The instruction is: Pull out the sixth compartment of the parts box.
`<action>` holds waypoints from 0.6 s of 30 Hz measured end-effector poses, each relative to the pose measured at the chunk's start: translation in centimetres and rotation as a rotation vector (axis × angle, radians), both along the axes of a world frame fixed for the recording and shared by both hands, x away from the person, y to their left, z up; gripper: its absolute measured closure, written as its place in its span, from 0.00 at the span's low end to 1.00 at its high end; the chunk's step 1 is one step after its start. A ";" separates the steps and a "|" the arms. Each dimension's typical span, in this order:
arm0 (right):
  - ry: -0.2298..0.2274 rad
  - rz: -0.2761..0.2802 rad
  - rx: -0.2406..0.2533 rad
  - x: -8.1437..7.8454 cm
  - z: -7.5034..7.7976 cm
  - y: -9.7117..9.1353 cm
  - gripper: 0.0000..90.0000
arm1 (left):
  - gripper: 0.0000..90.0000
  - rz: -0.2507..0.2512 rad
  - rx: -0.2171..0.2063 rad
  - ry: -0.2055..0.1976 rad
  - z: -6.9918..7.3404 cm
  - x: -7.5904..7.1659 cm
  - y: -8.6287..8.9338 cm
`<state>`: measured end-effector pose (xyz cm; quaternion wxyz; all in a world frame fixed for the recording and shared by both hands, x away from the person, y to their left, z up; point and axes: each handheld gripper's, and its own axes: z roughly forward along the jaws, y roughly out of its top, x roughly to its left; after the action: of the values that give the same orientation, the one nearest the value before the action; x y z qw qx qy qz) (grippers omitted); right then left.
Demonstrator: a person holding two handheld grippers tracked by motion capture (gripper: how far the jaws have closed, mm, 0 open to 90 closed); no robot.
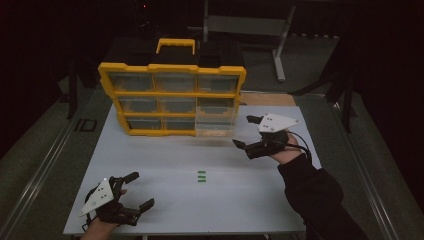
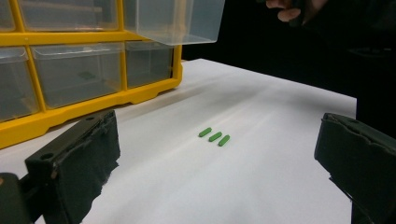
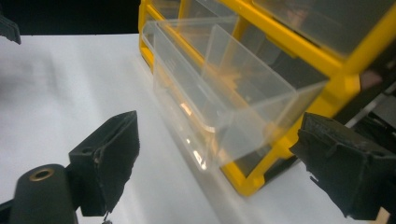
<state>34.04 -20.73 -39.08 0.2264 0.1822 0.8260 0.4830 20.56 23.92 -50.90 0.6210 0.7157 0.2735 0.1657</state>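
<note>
A yellow organizer (image 1: 172,94) with clear drawers stands upright at the back of the white table (image 1: 165,200). One clear drawer (image 1: 216,122) in its right column is pulled out and looks empty (image 3: 224,93). Three small green pieces (image 1: 201,176) lie side by side mid-table. My left gripper (image 1: 143,189) rests at the near left corner, open, aimed toward the green pieces (image 2: 215,136), which lie well ahead of its jaws. My right gripper (image 1: 243,131) hovers just right of the pulled-out drawer, open and holding nothing. Its jaws frame the drawer's front corner without touching it.
The organizer's yellow carry handle (image 1: 176,45) sticks up at the back. A grey metal stand (image 1: 280,45) is on the floor beyond the table. Bare tabletop lies between the green pieces and both grippers. Dark surroundings ring the table.
</note>
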 end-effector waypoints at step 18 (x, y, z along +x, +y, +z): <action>0.046 -0.027 0.089 -1.9 -4.8 -3.0 0.16 | 0.00 -0.004 -0.004 0.004 0.0 0.0 -0.1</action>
<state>32.11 -23.69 -43.91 0.2055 0.2143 0.8061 0.5120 20.54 23.86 -50.87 0.6220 0.7154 0.2736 0.1626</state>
